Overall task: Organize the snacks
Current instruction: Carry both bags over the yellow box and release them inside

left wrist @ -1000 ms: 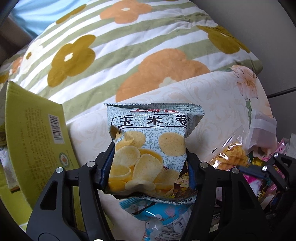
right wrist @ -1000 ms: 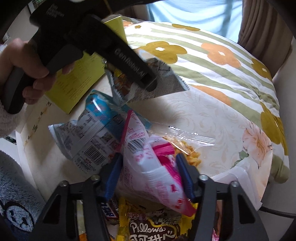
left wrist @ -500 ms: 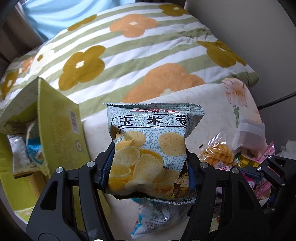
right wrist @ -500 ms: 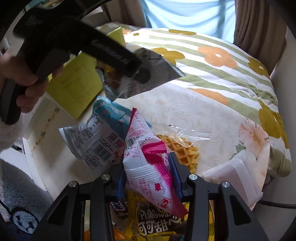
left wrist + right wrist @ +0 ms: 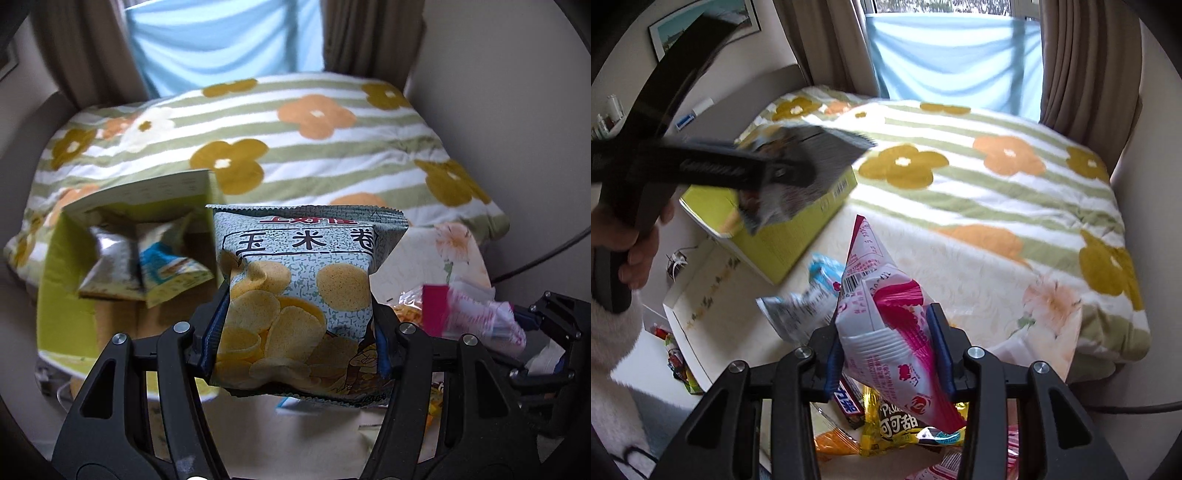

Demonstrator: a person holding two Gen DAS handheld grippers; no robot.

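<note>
My left gripper (image 5: 297, 328) is shut on a pale blue-green chip bag (image 5: 303, 288), which hangs upright in the air beside an open green box (image 5: 59, 295). Inside the box lie a few snack bags (image 5: 147, 266). In the right wrist view the left gripper (image 5: 768, 173), held by a hand (image 5: 639, 251), carries the chip bag (image 5: 816, 162) above the green box (image 5: 783, 236). My right gripper (image 5: 888, 350) is shut on a pink and white snack bag (image 5: 886, 325), lifted above a pile of snacks (image 5: 897, 424).
A blue and white bag (image 5: 801, 314) lies on the cream cloth of the table (image 5: 979, 280). A clear bag of waffles (image 5: 406, 314) lies near the right gripper (image 5: 546, 332). Behind is a bed with a flowered striped quilt (image 5: 295, 147); a cable (image 5: 1126, 408) runs at the right.
Both grippers have risen with their bags. The left one has tilted up, so the open top of the green box now shows. The pink bag has come up off the pile.
</note>
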